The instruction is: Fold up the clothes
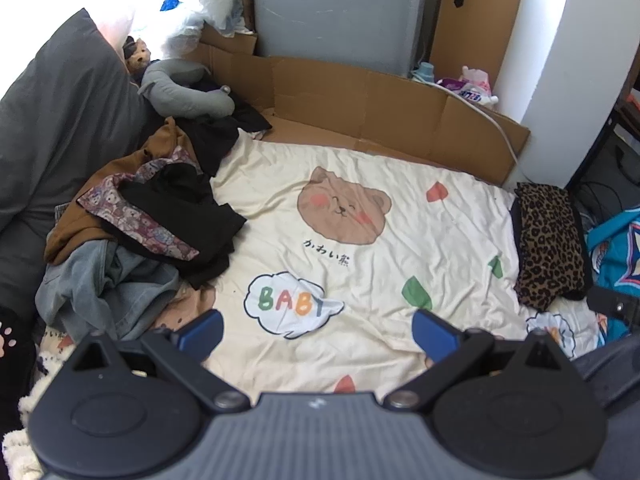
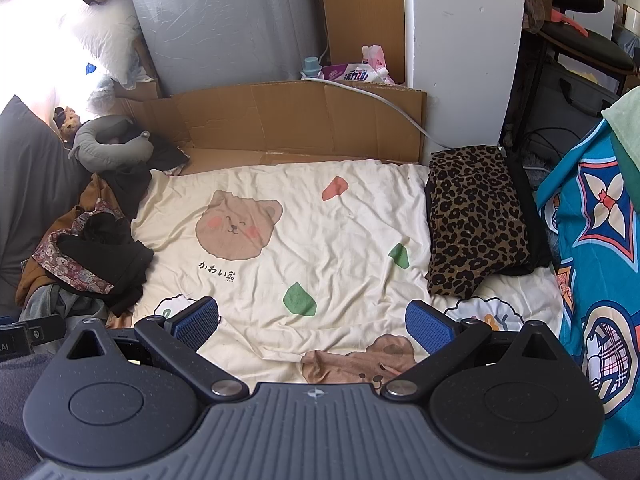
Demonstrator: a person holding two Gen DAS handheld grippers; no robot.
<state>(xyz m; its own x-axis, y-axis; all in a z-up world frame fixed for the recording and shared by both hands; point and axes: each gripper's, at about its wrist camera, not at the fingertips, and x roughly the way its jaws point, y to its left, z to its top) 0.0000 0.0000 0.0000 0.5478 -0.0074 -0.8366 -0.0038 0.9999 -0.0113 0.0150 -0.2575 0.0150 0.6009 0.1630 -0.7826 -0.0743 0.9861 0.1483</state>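
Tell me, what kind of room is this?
Probably a bedroom. A cream bedsheet with cartoon bears covers what looks like a bed, a grey pillow sits at its left side, and a pile of clothes waits for folding beside a folded leopard-print garment.

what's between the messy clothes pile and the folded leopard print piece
Only bare cream bedsheet with its bear print lies between the clothes pile and the leopard print piece; both views show it.
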